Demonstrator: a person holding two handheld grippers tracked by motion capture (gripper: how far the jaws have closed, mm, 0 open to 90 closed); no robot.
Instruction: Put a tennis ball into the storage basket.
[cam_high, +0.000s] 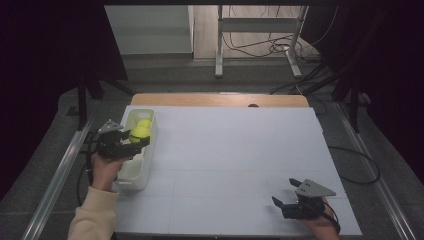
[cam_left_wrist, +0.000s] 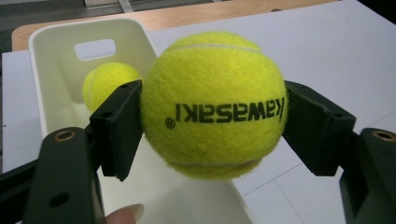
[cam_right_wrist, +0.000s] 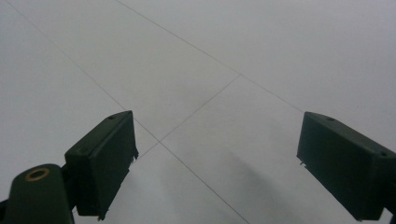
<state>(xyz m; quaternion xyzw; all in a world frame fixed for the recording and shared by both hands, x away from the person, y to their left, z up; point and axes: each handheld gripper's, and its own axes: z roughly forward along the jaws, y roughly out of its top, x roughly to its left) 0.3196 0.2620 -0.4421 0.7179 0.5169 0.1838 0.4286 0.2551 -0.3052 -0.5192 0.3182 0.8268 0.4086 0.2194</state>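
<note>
In the high view we see our left gripper at the left edge of the white table, its jaws closed on a yellow tennis ball that sits just over the long white bin. A second tennis ball lies inside the bin, toward its far end. Our right gripper rests low on the table near the front right corner, well apart from the bin, jaws spread with nothing between them. A wooden board shows past the table's far edge

In the left gripper view the held tennis ball is pressed between both black pads, one on each side, with dark printed lettering upside down across its front. Below and behind it we see the bin, with a handle slot in its far wall, and the second ball resting on the bin's floor near that wall. A fingertip shows at the bottom edge

In the right gripper view our right gripper has its jaws wide apart over the bare table, crossed by thin seam lines, and we hold nothing in it
</note>
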